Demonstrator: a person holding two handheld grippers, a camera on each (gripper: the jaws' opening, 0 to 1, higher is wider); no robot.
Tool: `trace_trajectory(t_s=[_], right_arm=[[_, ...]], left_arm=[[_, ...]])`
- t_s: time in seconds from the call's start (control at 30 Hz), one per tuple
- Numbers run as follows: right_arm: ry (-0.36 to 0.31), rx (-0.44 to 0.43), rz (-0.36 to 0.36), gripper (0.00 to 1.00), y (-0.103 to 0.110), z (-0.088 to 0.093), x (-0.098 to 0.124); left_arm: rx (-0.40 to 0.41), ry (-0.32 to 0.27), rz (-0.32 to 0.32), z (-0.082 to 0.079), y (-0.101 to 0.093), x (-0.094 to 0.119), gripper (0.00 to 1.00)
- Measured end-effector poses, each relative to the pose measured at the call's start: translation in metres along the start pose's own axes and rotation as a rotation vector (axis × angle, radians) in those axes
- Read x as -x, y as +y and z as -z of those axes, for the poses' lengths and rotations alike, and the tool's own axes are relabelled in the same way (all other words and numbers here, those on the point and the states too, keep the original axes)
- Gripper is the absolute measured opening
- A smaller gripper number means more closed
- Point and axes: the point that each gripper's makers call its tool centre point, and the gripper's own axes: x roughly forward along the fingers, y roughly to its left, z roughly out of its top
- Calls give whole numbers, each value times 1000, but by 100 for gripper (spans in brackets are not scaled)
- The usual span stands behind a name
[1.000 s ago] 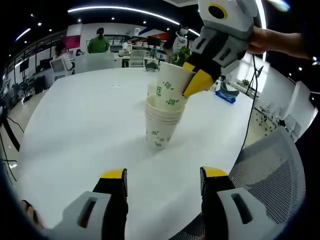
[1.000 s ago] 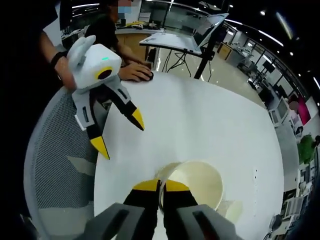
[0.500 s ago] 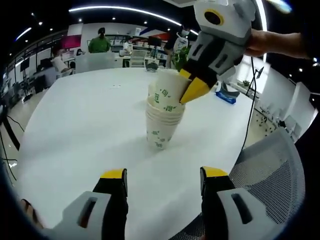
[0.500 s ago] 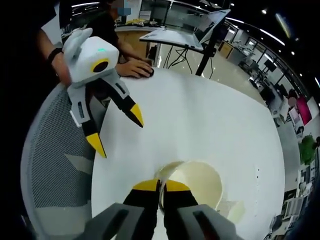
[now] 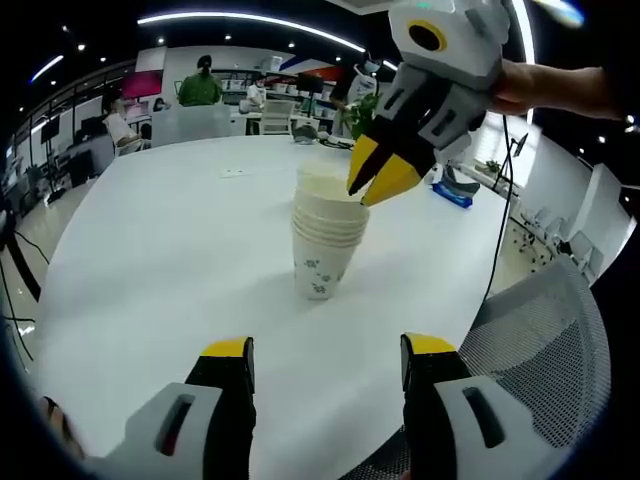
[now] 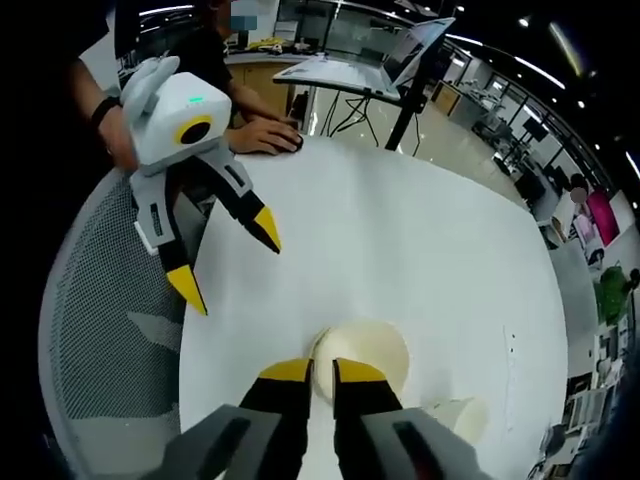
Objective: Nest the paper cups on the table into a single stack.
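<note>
Your right gripper (image 5: 366, 182) sits directly over the upright stack of white paper cups (image 5: 325, 240) mid-table, jaws slightly parted, gripping nothing; left gripper (image 6: 228, 262) wide open, farther away.

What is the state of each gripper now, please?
Left gripper: open, holding nothing.
Right gripper: jaws slightly apart over the rim of the cup stack; a grip cannot be told.
</note>
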Motion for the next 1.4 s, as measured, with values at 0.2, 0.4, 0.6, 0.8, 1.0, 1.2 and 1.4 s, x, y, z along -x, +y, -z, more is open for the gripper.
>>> trace_trajectory(t_s=[0.2, 0.4, 0.6, 0.8, 1.0, 1.2, 1.4], right_arm=[[-111, -131, 38, 9, -23, -10, 15], [-137, -248, 122, 14, -61, 6, 25], [-72, -362, 234, 19, -109, 53, 26], [-6, -415, 259, 29, -132, 88, 10], [12, -468, 259, 30, -145, 108, -14], [34, -512, 239, 32, -149, 117, -34], [74, -522, 219, 31, -151, 124, -53]], left_arm=[[2, 0, -1, 1, 1, -1, 57], [4, 0, -2, 0, 1, 0, 57], [9, 2, -3, 1, 2, -1, 57], [9, 7, -6, 2, 2, -1, 58], [16, 8, -8, 3, 4, -1, 58], [20, 11, -13, 4, 5, -1, 58], [20, 15, -16, 5, 5, -1, 57]])
